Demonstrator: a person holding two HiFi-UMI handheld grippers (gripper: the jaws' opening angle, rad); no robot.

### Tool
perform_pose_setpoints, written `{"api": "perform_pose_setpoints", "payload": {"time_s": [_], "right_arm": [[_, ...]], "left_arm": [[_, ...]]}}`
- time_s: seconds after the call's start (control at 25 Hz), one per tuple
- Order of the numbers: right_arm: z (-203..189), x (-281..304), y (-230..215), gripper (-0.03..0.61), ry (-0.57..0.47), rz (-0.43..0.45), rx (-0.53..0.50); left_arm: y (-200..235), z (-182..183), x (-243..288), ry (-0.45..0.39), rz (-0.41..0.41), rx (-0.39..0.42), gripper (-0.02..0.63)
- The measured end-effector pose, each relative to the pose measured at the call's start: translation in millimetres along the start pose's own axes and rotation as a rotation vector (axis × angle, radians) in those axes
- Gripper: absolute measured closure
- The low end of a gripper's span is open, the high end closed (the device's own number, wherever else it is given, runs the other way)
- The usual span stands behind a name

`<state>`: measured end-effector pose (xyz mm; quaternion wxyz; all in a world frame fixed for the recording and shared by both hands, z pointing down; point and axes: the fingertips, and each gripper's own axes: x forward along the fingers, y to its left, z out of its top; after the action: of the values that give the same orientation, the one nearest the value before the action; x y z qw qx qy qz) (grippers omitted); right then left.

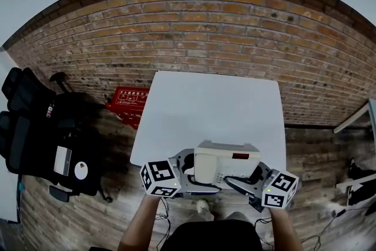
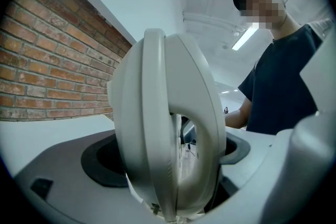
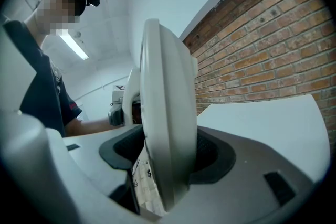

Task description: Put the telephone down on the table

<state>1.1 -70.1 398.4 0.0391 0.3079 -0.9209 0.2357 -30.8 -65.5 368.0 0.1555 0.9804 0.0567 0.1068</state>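
Note:
A white telephone (image 1: pixel 226 164) with a small dark display hangs over the near edge of the white table (image 1: pixel 205 103); whether it touches the top I cannot tell. My left gripper (image 1: pixel 189 177) clamps its left side and my right gripper (image 1: pixel 249 178) clamps its right side. In the left gripper view the phone's rounded white edge (image 2: pixel 163 128) fills the gap between the grey jaws. The right gripper view shows the phone's other edge (image 3: pixel 168 113) seated between its jaws in the same way. The bare tabletop (image 3: pixel 262 113) stretches beyond it.
A black office chair (image 1: pixel 35 126) stands at the left and a red box (image 1: pixel 128 101) lies on the brick-patterned floor by the table's left side. A brick wall (image 1: pixel 235 20) runs behind the table. White furniture (image 1: pixel 358 117) pokes in at the right. The person's torso (image 2: pixel 283 81) is close behind the phone.

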Motion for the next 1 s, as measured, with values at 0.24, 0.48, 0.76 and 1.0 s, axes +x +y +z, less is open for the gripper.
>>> {"api": "perform_pose_setpoints", "payload": {"time_s": [0.24,0.48,0.76,1.0], "right_arm": [[-3.4,11.7,-3.0,0.314,-0.011,-0.011,0.028],[-10.9,18.1,-6.1,0.314,0.0,-0.02,0.047],[-21.9,16.8,-10.7,0.314,0.018,-0.025,0.073],[-30.6,16.3,-21.6,0.314,0.036,-0.029,0.087]], "left_arm": [[8.8,-4.7,-7.5,0.006,-0.022,-0.01,0.13],[14.7,-14.4,-9.9,0.024,-0.026,-0.034,0.13],[17.4,-25.3,-4.1,0.034,-0.036,-0.061,0.13],[25.7,-35.9,3.6,0.034,-0.036,-0.093,0.13]]}}
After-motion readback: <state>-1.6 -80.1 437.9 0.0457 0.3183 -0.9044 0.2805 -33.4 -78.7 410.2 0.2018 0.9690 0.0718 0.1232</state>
